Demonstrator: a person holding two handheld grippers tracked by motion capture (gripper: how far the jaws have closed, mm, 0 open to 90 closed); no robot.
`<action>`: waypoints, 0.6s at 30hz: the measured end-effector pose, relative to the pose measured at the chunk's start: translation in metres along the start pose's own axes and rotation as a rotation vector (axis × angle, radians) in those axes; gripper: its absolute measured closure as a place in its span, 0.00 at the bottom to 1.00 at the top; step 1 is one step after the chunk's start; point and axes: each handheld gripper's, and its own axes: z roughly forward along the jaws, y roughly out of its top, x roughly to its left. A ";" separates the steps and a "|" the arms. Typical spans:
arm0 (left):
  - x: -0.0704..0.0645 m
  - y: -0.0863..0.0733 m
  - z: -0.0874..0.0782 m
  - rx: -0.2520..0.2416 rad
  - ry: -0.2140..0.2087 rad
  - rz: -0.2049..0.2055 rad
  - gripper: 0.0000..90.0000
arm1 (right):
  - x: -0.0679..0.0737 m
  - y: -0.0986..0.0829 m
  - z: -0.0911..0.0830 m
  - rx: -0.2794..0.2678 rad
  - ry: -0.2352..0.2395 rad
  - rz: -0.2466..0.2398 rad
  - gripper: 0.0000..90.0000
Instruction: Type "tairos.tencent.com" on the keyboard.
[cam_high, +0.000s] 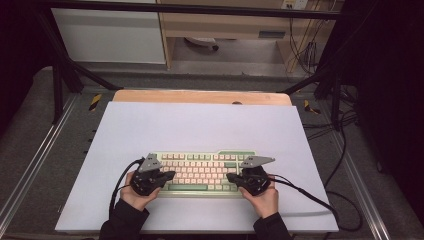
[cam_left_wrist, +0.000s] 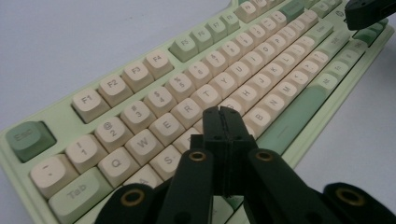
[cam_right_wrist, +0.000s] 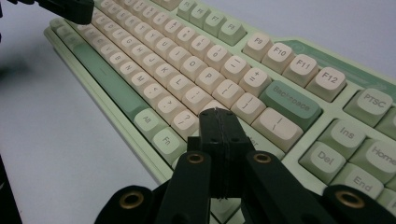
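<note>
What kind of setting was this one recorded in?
Probably a lab or workshop recording station: a white-topped table inside a black metal frame, loose cables by the back wall, and a green keyboard under two closed grippers.

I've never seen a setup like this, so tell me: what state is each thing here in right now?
keyboard: flat on the white board, keys facing up.
left gripper: jaws shut, empty, over the left keys.
right gripper: jaws shut, empty, over the right keys.
white board: flat on the table.
</note>
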 end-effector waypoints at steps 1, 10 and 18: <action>0.000 -0.001 0.001 0.000 -0.001 0.001 1.00 | 0.000 -0.001 0.000 -0.002 -0.004 -0.003 1.00; 0.001 -0.008 0.006 0.019 -0.002 0.001 1.00 | -0.003 -0.004 -0.002 -0.010 -0.004 0.003 1.00; -0.001 -0.009 0.010 0.021 -0.003 0.006 1.00 | -0.002 -0.004 -0.003 -0.010 -0.005 0.010 1.00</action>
